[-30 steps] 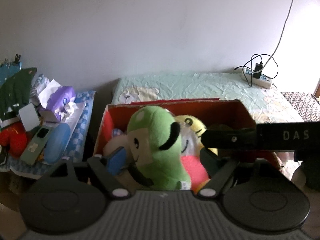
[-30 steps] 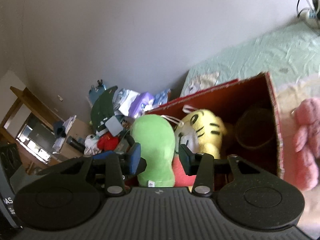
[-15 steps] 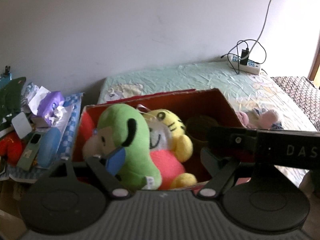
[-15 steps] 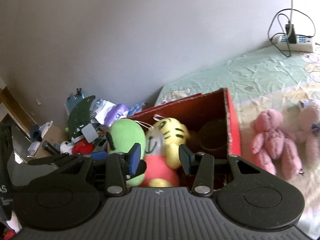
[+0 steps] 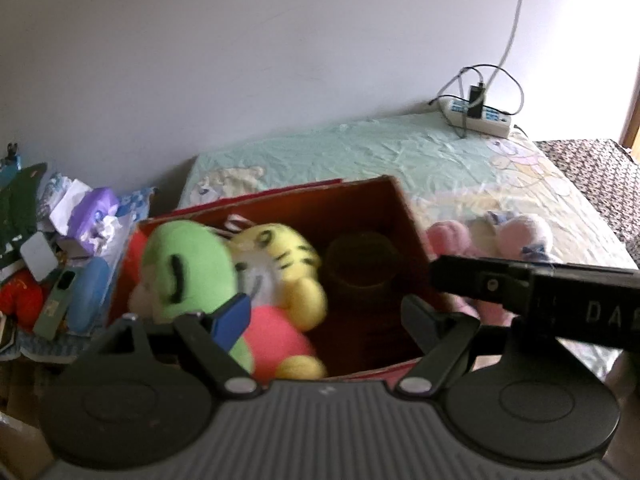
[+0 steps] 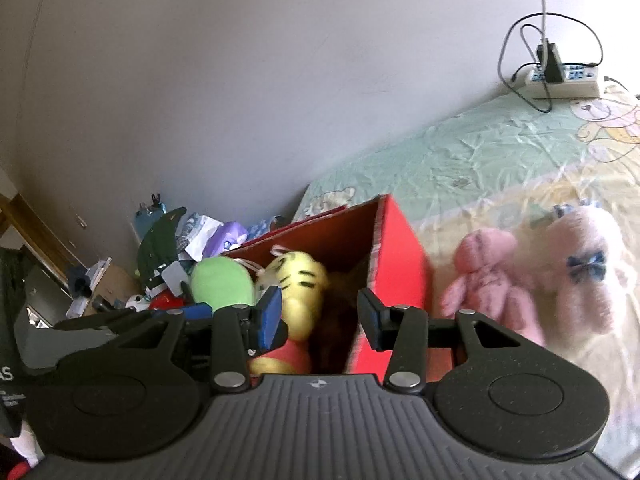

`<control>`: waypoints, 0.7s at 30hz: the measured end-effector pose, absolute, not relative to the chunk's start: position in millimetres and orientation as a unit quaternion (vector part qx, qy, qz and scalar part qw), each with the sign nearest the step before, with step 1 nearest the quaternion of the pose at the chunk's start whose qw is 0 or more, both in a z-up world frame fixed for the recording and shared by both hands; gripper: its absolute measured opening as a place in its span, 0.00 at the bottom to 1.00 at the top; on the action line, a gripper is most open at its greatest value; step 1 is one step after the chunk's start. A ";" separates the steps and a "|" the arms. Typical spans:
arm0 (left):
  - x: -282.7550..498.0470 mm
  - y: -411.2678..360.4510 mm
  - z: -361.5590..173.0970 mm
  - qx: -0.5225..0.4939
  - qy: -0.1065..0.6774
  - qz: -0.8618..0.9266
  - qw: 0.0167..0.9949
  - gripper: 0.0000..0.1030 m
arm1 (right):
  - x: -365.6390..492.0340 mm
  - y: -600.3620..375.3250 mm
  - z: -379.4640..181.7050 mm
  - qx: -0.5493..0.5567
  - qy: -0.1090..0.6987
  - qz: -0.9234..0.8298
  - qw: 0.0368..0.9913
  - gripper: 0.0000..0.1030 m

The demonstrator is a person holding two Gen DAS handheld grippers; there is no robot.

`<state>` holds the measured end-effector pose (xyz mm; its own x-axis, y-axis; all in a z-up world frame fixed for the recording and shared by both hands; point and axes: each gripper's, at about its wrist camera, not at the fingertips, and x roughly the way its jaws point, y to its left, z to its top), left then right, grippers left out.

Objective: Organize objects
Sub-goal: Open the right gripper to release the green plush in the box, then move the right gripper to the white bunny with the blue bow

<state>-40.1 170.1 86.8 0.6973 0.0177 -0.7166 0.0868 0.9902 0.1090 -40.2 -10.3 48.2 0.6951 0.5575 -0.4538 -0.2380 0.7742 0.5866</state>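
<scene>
Pink plush bear [image 6: 486, 280] lies on the bed [image 6: 460, 168] just right of the red box [image 6: 400, 264], off to the right of my right gripper [image 6: 318, 316], the nearer one, both sets of jaws standing open and empty, the left gripper [image 5: 324, 312] over the box.

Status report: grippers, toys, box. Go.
Left gripper and right gripper both open, empty. Green plush and tiger plush in red box. Two pink plush toys on bed beside it.
</scene>
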 end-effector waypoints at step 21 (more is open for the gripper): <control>-12.3 23.0 69.4 0.086 0.416 -0.017 0.905 0.81 | -32.9 -136.2 31.7 0.265 0.349 0.221 0.871 0.45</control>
<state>-12.3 23.0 69.4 0.6529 0.0403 -0.7564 0.1028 0.9846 0.1412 -32.9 -136.2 31.7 0.6589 0.5705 -0.4903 -0.2007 0.7615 0.6164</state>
